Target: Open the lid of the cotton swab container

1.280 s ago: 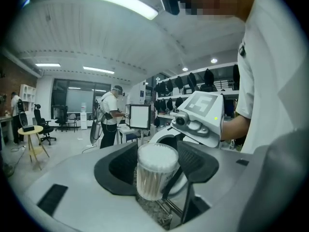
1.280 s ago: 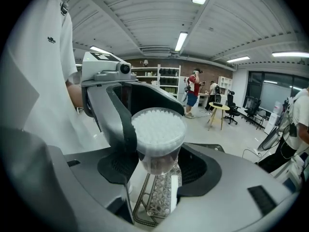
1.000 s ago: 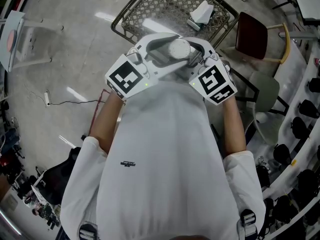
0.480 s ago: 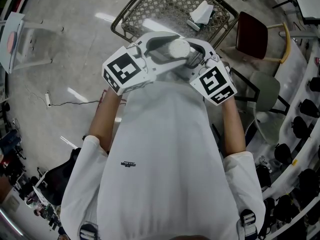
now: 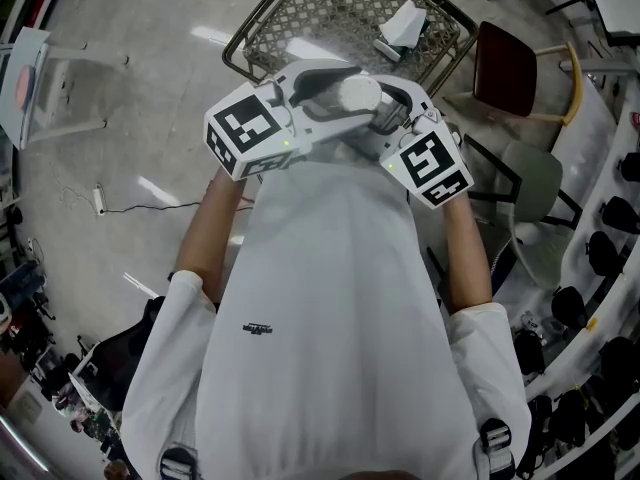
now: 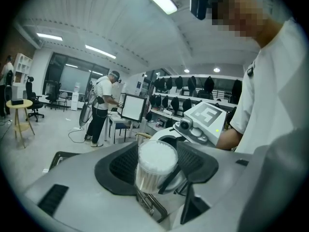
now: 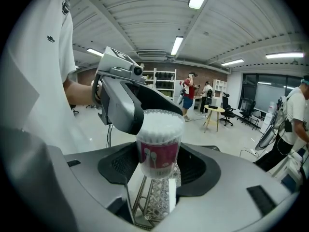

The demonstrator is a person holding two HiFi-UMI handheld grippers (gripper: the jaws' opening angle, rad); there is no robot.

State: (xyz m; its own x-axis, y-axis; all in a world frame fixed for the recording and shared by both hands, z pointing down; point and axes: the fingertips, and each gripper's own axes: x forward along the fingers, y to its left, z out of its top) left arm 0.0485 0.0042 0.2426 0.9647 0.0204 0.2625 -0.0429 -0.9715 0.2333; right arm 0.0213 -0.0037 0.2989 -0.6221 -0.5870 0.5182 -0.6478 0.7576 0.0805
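A clear round cotton swab container (image 5: 358,95) with a red label (image 7: 158,159) hangs in mid-air in front of my chest, above a mesh table. My right gripper (image 7: 159,170) is shut on its body, one pad on each side. My left gripper (image 6: 155,167) comes from the opposite side and is shut on the top part, where the lid (image 6: 157,153) sits. One left finger (image 7: 120,105) wraps the container's upper rim in the right gripper view. In the head view, both marker cubes (image 5: 245,128) (image 5: 430,165) flank the container. The lid looks closed.
Under the grippers stands a metal mesh table (image 5: 340,13) with a white packet (image 5: 403,25) on it. A dark red chair (image 5: 505,73) and a pale chair (image 5: 535,183) stand to the right. Other people (image 6: 102,108) work far off across the room.
The left gripper has rolled and its marker cube has shifted slightly up and to the left. The right gripper and the container have stayed where they were.
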